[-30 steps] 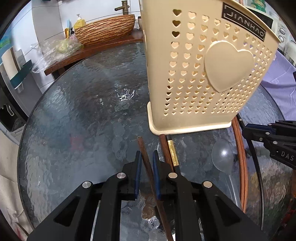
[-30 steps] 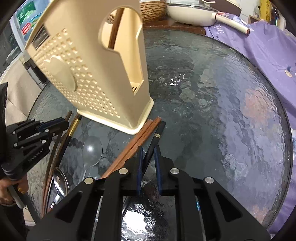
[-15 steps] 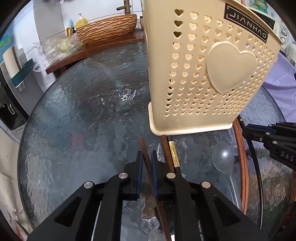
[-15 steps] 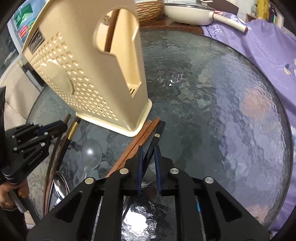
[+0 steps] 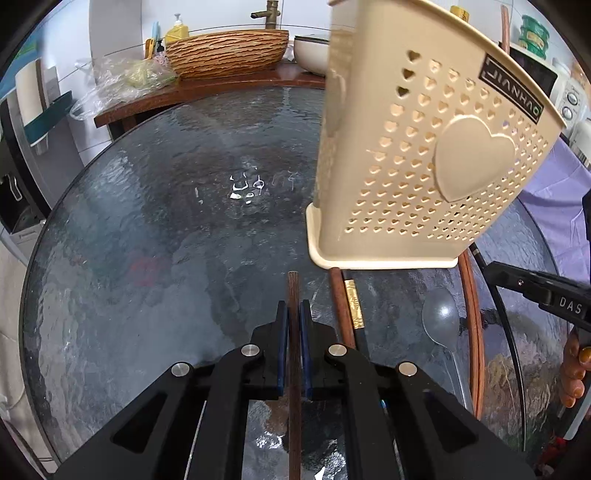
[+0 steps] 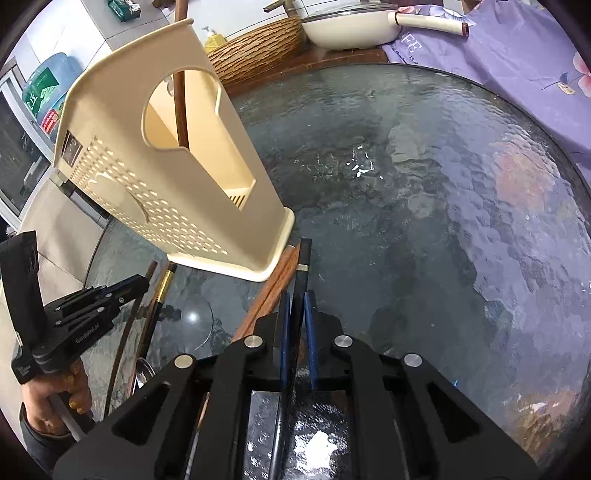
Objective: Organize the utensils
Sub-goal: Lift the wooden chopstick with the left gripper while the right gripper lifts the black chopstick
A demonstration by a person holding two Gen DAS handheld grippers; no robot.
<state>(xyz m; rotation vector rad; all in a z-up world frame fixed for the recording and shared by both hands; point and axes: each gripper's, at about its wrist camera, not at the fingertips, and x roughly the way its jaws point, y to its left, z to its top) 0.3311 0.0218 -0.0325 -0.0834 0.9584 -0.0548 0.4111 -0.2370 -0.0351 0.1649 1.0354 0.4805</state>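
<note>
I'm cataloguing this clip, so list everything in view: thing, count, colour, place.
Utensil holder: one, cream, heart holes, standing on the table.
Brown chopstick: one, between the left pads.
Black chopstick: one, silver band, between the right pads.
Brown chopstick pair: two, lying beside the holder's base.
Gold-banded chopstick: one, black, on the glass.
Clear spoon: one, on the glass.
Stick in holder: one, brown, upright.
Glass table: one, round, dark.
Woven basin: one, tan, behind the table.
Pan: one, white, behind the table.
Purple cloth: one, far edge.
Left gripper: black, shut.
Right gripper: black, shut.
</note>
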